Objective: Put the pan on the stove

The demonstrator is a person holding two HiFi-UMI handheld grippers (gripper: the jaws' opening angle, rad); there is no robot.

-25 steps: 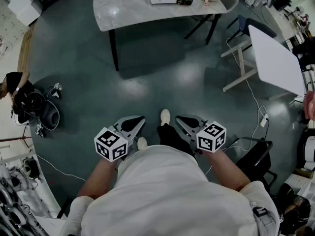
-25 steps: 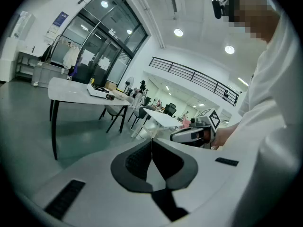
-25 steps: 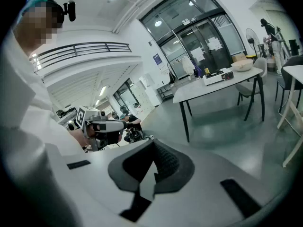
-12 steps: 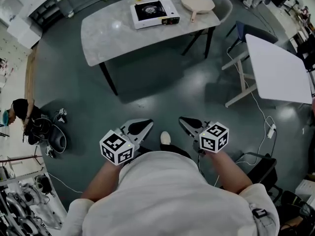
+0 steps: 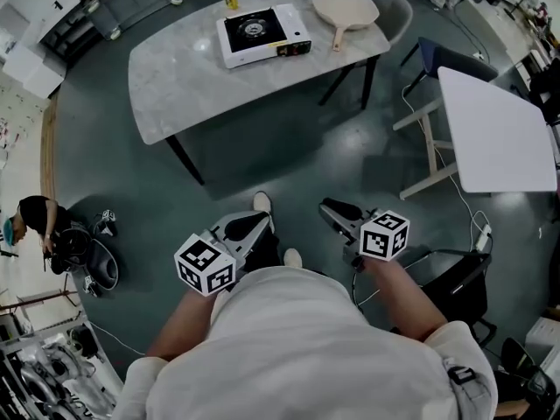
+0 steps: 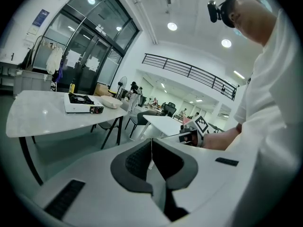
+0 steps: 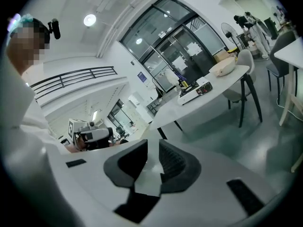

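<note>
Plainly nothing is in reach yet. In the head view the left tongs point(image 5: 248, 227) and right tongs point(image 5: 337, 210) are carried low before the person's body, over the floor and well apart from the table point(image 5: 166, 86), as suits someone walking up to it. The stove point(image 5: 262, 35) sits toward the table's far edge, and the pan point(image 5: 344, 9) lies by the far right corner, just beside the stove and not on it, its handle pointing toward the near edge. Against the frame a second ago, the table now shows whole and lower in the picture, so the person has come nearer. In the left gripper view the left tongs are closed to a thin slit with nothing in them, and stove and pan stand far off on the table. In the right gripper view the right tongs are opening, a narrow gap with nothing between, likely readying for the pan.
</note>
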